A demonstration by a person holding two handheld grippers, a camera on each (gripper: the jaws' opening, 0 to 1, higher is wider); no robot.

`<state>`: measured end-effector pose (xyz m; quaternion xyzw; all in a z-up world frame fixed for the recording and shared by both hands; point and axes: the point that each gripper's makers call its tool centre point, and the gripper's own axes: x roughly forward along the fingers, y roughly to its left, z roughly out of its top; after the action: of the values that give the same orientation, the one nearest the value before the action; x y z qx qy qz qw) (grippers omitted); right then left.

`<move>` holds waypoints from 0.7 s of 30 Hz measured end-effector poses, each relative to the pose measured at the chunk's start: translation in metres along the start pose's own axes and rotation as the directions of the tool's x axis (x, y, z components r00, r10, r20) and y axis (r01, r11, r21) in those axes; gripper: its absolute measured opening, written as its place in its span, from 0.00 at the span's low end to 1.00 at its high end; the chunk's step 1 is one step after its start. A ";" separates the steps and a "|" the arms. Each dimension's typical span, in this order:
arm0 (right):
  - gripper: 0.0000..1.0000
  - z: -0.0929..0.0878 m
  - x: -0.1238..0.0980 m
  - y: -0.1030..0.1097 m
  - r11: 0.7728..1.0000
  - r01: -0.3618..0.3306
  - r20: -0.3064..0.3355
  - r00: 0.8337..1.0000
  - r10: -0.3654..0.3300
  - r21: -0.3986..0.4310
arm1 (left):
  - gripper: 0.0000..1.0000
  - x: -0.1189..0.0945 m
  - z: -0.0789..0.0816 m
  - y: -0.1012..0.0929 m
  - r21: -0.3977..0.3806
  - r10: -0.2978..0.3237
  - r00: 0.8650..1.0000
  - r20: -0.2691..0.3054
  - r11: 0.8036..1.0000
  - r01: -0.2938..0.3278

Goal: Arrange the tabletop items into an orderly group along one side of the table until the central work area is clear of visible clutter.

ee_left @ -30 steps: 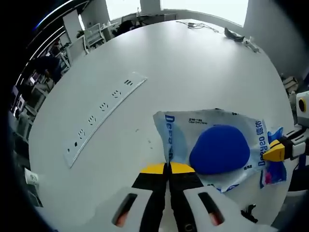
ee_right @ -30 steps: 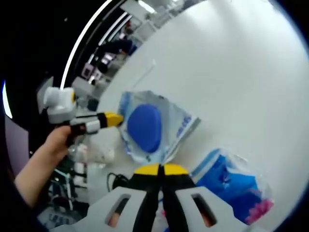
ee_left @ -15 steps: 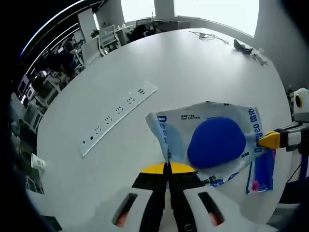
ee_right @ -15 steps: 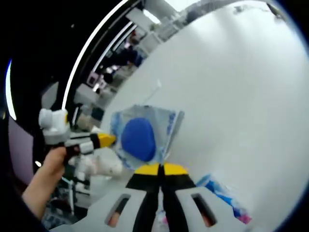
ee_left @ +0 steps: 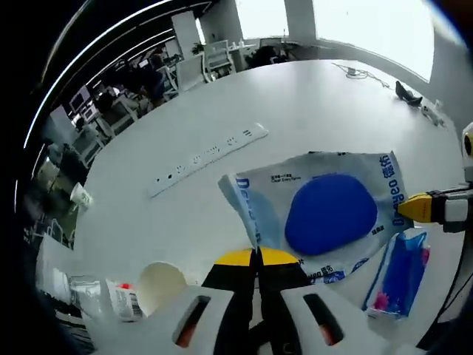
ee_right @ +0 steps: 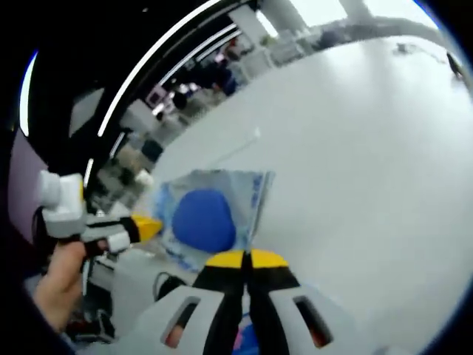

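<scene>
Left hand-held gripper [ee_left: 258, 257]: yellow-tipped jaws pressed together on the near edge of the clear wipes bag [ee_left: 318, 214], which carries blue print and a large blue oval patch at its middle. The bag spreads ahead and to the right of these jaws, over the white bench [ee_left: 295, 103]; whether it rests on the surface or is lifted off it cannot be told. Right hand-held gripper [ee_right: 247, 260]: jaws likewise closed, pinching the opposite edge of the same bag [ee_right: 209, 214], which extends ahead and to the left of them. In the left gripper view the right hand-held gripper [ee_left: 421, 208] enters from the right, its yellow tip at the bag's far right edge. In the right gripper view the left hand-held gripper [ee_right: 140, 228] enters from the left, its tip at the bag's left edge, held by a hand [ee_right: 55, 285]. Blue tissue pack [ee_left: 397, 275] with a pink mark at one end lies on the bench just beside the bag, to the right of the left jaws and below the right gripper's tip. White power strip [ee_left: 208, 152] lies on the bench ahead and to the left of the left jaws, well apart from the bag. Paper cup [ee_left: 160, 285], open mouth visible, sits close to the left of the left jaws; a labelled clear bottle [ee_left: 100, 297] lies just beyond it, further left. Dark cables [ee_left: 406, 92] lie at the far side of the bench.
</scene>
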<state>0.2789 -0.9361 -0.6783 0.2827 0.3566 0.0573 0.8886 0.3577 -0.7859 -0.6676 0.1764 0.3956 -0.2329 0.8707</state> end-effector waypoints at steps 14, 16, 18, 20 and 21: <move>0.00 -0.010 0.016 0.002 0.997 -0.015 -0.054 0.998 0.011 -0.080 | 0.00 -0.002 -0.023 0.010 -0.072 0.178 0.982 0.057 0.982 -0.174; 0.00 -0.013 0.020 0.001 0.997 -0.019 -0.065 0.998 0.014 -0.078 | 0.00 0.001 -0.025 0.012 -0.075 0.198 0.979 0.051 0.978 -0.194; 0.00 -0.014 0.023 0.000 0.997 -0.018 -0.072 0.997 0.012 -0.080 | 0.00 0.005 -0.030 0.012 -0.067 0.207 0.978 0.035 0.977 -0.204; 0.00 -0.015 0.027 0.000 0.996 -0.019 -0.078 0.997 0.013 -0.086 | 0.00 0.006 -0.034 0.013 -0.056 0.223 0.974 0.029 0.974 -0.221; 0.00 -0.015 0.030 0.000 0.996 -0.020 -0.083 0.996 0.013 -0.090 | 0.00 0.007 -0.035 0.013 -0.061 0.227 0.974 0.026 0.972 -0.225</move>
<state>0.2908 -0.9206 -0.7049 0.2425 0.3877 0.0923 0.8845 0.3476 -0.7593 -0.6931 0.1913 0.3654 -0.1236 0.9026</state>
